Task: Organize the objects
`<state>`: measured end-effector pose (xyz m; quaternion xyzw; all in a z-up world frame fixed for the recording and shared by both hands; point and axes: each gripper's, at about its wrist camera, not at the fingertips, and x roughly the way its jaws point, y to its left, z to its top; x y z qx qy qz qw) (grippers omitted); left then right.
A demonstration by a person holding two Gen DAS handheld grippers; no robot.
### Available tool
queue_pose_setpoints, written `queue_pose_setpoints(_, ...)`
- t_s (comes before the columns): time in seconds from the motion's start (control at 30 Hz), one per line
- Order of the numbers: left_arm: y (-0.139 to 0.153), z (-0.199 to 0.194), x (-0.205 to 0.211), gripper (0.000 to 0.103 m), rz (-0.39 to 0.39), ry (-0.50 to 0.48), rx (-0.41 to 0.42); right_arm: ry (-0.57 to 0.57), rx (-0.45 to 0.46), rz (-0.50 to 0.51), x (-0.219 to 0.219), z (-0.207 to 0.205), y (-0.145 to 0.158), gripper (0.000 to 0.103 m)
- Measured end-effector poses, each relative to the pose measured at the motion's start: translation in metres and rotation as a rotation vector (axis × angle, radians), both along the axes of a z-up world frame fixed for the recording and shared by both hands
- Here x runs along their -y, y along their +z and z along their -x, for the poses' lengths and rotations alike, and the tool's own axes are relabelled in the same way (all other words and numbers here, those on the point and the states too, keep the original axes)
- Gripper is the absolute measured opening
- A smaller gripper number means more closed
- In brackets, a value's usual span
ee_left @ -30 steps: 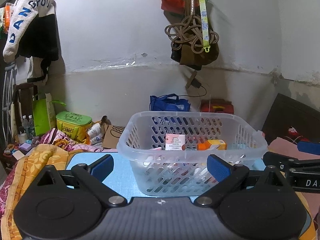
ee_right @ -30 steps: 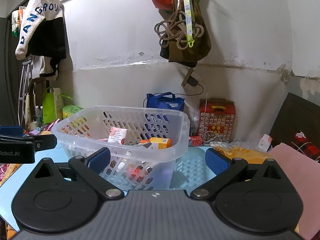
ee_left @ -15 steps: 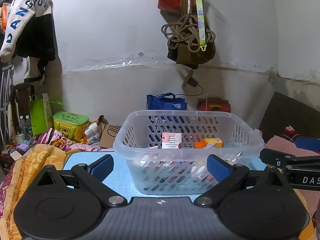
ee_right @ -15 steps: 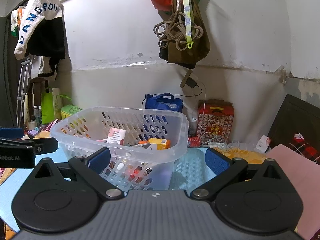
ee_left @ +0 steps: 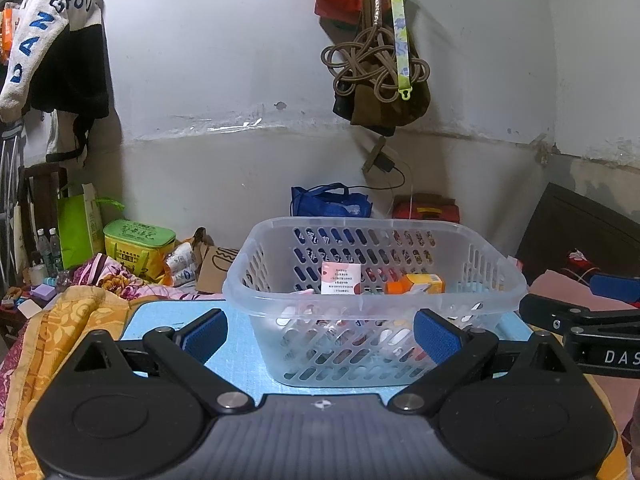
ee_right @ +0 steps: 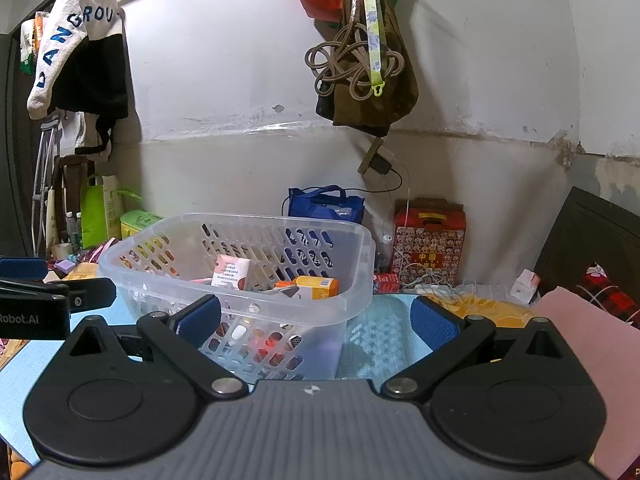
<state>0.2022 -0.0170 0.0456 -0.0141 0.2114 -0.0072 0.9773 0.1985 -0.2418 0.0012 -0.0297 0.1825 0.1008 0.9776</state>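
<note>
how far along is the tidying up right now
Done: a pink-and-white box and an orange box already lie in the clear basket with other small items. In hand: nothing; the left gripper and right gripper are open and empty. Left: no loose item shows on the blue mat, so it looks nearly finished.

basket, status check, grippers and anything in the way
Left gripper open, empty. Right gripper open, empty. Basket on blue mat, small boxes inside. Nothing between grippers and basket.
</note>
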Motion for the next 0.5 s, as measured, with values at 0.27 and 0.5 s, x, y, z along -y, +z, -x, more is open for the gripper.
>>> queue_pose_setpoints(0.27, 0.0, -0.0005, -0.0002, 0.101, 0.0, -0.002, -0.001, 0.001, 0.0, 0.002, 0.0003, -0.0007, -0.0007, 0.103)
queue_pose_setpoints(0.5, -0.0006, -0.001, 0.0006, 0.101, 0.001, -0.003, -0.003, 0.0, -0.001, 0.005, 0.0004, -0.0007, -0.0018, 0.103)
